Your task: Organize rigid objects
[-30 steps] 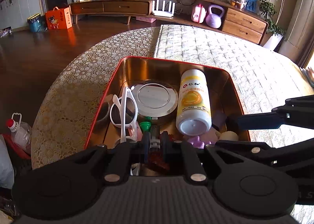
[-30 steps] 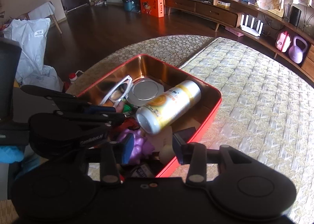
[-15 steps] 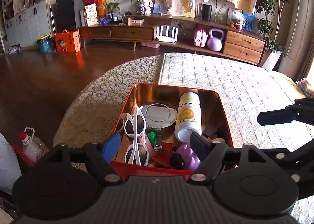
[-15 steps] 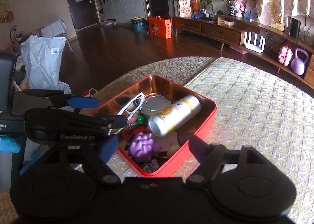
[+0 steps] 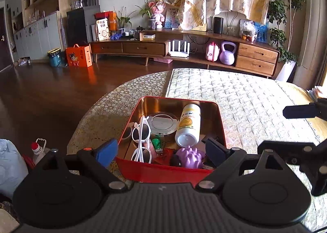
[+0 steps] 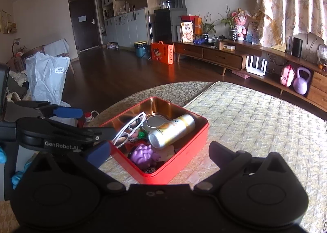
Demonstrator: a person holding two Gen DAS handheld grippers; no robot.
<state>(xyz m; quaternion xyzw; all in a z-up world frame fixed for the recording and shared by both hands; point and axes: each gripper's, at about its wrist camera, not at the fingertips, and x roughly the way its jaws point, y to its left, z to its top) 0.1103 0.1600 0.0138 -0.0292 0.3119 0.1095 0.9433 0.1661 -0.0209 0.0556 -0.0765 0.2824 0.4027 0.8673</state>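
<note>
1. Since a second ago you are pulling both grippers back and up from the red tin [image 5: 163, 169], which is looking smaller than it did; their jaws have just been opening, and nothing is sitting between them.
2. Your left gripper [image 5: 161, 151] is hanging released over the tin's near wall, and your right gripper [image 6: 159, 155] is spread wide just above its near corner.
3. That tin is resting on the quilted cover [image 5: 255, 106], near its left edge.
4. Inside it, the white sunglasses [image 5: 141, 139] are lying along the left wall, beside the round metal lid [image 5: 163, 123].
5. A yellow-and-white bottle [image 5: 188, 124] is lying on its side, partly over that lid.
6. Closer to you, a purple knobbly toy [image 5: 190, 156] is crowding the near end.
7. Beyond the cover, a long wooden sideboard [image 5: 184, 49] is running along the wall, well apart from the tin.
</note>
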